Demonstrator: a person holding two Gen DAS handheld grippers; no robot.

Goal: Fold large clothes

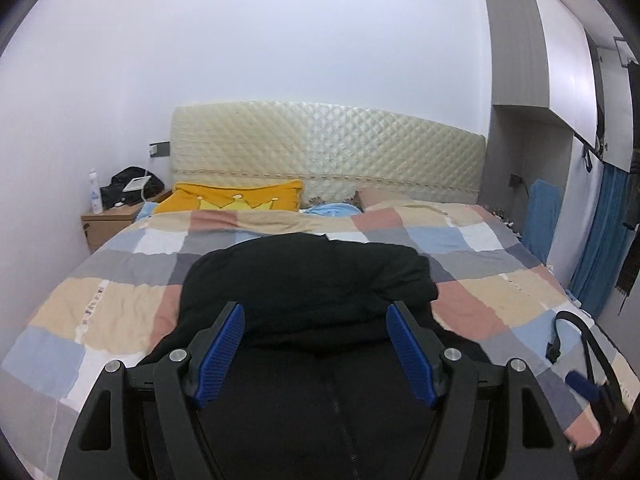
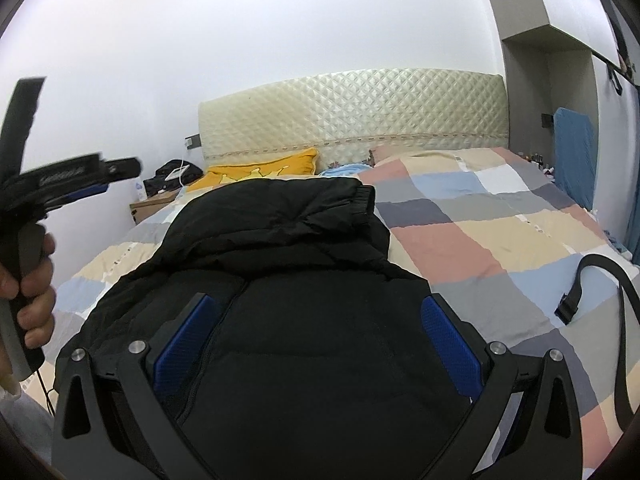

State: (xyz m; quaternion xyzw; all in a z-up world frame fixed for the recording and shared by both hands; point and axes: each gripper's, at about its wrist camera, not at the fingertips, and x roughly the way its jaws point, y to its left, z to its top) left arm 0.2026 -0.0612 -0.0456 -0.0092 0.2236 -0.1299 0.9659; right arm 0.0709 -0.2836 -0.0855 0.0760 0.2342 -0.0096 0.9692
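A black padded jacket [image 1: 312, 292] lies on the checked quilt of the bed, zip side up, with its far part folded back over itself; it also shows in the right wrist view [image 2: 288, 248]. My left gripper [image 1: 316, 320] is open above the near part of the jacket, blue pads apart, holding nothing. My right gripper [image 2: 316, 312] is open above the jacket's front, next to the zip, holding nothing. The left gripper also shows from the side in the right wrist view [image 2: 80, 184], held in a hand above the bed's left edge.
The checked quilt [image 1: 500, 264] covers the bed. A yellow pillow [image 1: 232, 200] and a quilted headboard [image 1: 328, 148] are at the far end. A bedside table [image 1: 108, 224] with a bottle and a black bag stands left. A black strap [image 2: 580, 300] lies at the right.
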